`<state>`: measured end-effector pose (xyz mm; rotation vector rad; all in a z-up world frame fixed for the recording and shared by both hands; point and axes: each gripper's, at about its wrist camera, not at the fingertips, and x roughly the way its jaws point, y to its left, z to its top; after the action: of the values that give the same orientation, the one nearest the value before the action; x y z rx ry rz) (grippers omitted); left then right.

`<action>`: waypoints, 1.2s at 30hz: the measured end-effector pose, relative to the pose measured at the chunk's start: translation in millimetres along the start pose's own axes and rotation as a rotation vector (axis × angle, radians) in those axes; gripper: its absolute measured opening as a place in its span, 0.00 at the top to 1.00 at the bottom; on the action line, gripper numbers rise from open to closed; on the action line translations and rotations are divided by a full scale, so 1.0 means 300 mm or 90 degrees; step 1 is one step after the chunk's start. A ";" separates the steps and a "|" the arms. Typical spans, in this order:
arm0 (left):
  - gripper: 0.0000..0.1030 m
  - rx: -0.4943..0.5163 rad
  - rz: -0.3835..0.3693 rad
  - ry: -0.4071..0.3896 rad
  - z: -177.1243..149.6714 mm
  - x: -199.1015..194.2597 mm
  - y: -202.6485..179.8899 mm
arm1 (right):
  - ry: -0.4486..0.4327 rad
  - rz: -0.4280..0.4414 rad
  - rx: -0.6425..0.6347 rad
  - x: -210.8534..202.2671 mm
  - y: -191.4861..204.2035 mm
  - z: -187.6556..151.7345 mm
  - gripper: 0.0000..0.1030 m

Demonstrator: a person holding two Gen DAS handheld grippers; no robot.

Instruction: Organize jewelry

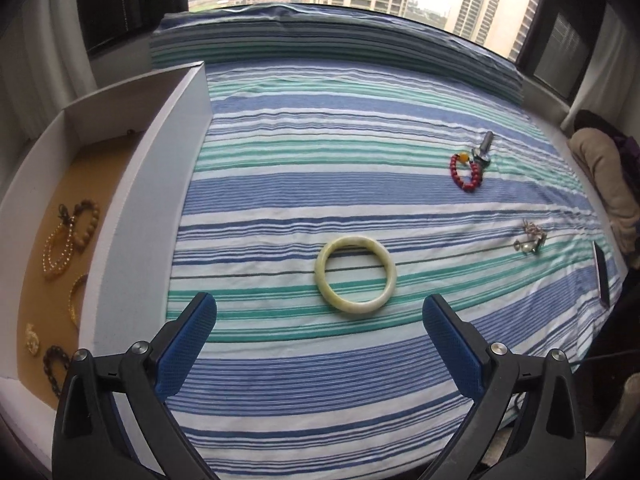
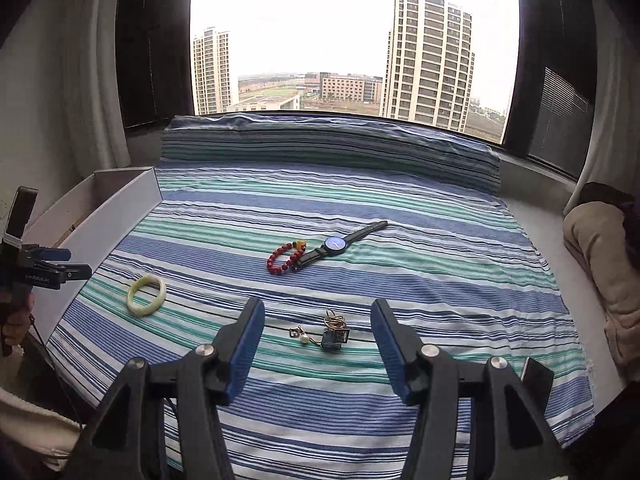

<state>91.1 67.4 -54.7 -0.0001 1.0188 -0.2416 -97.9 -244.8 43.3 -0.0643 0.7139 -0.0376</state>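
A striped cloth (image 2: pixel 400 280) in blue, green and white covered the flat surface, with a long cushion (image 2: pixel 328 148) in the same stripes along its far edge under the window (image 2: pixel 352 40). Tall buildings (image 2: pixel 428 64) stood outside under a pale sky. A beige bundle of fabric (image 2: pixel 600 256) lay at the right, and a dark phone (image 1: pixel 601 276) rested near the cloth's right edge.

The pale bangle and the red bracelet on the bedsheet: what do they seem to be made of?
Pale bangle: probably jade or a similar stone, possibly glass or resin; smooth, glossy, cloudy yellow-green, one solid ring.
Red bracelet: round opaque red beads, perhaps wood, coral or plastic; one amber-coloured bead.
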 end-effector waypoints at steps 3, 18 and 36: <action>0.01 -0.019 -0.006 0.035 -0.047 0.098 -0.016 | 0.077 -0.015 0.006 0.110 -0.027 -0.058 0.28; 0.01 0.044 -0.021 0.117 -0.014 0.343 -0.124 | 0.277 0.049 0.132 0.572 -0.136 -0.127 0.28; 0.22 0.039 -0.002 0.081 0.013 0.342 -0.148 | 0.292 0.073 0.150 0.665 -0.104 -0.109 0.69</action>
<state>136.7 3.3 -134.2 0.0698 1.1381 -0.2773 30.9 -288.8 -109.4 0.2175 1.1655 -0.0272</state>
